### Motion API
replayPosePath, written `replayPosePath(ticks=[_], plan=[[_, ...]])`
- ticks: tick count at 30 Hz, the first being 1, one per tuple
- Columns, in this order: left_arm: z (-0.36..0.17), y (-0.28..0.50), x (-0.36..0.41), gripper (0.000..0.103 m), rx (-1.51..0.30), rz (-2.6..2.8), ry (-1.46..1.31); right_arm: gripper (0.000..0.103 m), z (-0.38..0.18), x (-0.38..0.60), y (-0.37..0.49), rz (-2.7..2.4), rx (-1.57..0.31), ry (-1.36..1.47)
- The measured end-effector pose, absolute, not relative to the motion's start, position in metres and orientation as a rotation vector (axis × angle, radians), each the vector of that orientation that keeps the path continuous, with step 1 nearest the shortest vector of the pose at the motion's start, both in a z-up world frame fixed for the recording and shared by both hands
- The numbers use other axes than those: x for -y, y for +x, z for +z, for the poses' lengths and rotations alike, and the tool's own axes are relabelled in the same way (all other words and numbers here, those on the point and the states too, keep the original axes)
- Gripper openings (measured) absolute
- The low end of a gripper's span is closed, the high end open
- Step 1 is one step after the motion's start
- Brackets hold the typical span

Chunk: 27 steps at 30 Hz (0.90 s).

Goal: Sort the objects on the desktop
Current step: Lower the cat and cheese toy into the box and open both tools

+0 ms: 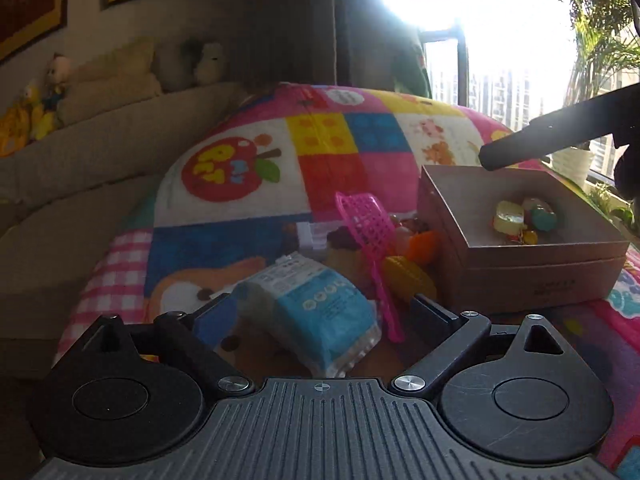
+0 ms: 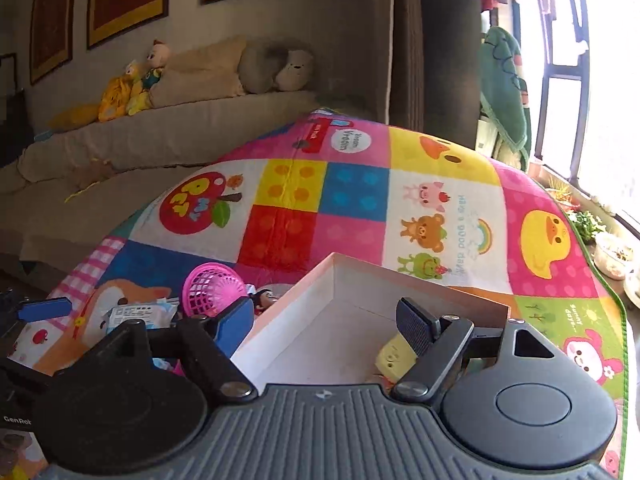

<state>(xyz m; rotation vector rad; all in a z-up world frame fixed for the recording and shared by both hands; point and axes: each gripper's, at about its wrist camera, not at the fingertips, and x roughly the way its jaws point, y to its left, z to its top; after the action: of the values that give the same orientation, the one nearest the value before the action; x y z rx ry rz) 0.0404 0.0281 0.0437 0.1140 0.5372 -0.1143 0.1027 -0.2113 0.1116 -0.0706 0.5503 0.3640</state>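
Note:
A brown cardboard box stands on the colourful play mat at the right and holds several small toys. Left of it lies a pile: a blue tissue packet, a pink plastic scoop, a yellow toy corn and other small toys. My left gripper is open, its fingers on either side of the tissue packet. My right gripper is open and empty above the box, over a pale yellow toy. One of its fingers shows above the box in the left wrist view.
A beige sofa with stuffed toys runs along the wall behind the mat. A bright window and potted plants are at the right. A pink basket and a small doll lie left of the box.

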Motion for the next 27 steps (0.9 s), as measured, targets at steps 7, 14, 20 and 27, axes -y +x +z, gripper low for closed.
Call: replayPosePath(ticks=[7, 14, 20, 27], plan=[[0.021, 0.034, -0.048, 0.1, -0.575, -0.145, 0.003, 0.093, 0.101, 0.122, 0.176, 0.472, -0.765, 0.011], [0.016, 0.039, -0.071, 0.102, -0.607, -0.22, -0.177, 0.063, 0.065, 0.071, 0.223, 0.44, -0.845, -0.088], [0.015, 0.026, -0.076, 0.102, -0.68, -0.297, -0.166, 0.042, 0.063, 0.069, 0.184, 0.576, -0.938, -0.062], [0.02, -0.022, -0.066, 0.103, -0.671, -0.365, -0.075, 0.042, 0.061, 0.094, 0.091, 0.731, -0.941, -0.118]])
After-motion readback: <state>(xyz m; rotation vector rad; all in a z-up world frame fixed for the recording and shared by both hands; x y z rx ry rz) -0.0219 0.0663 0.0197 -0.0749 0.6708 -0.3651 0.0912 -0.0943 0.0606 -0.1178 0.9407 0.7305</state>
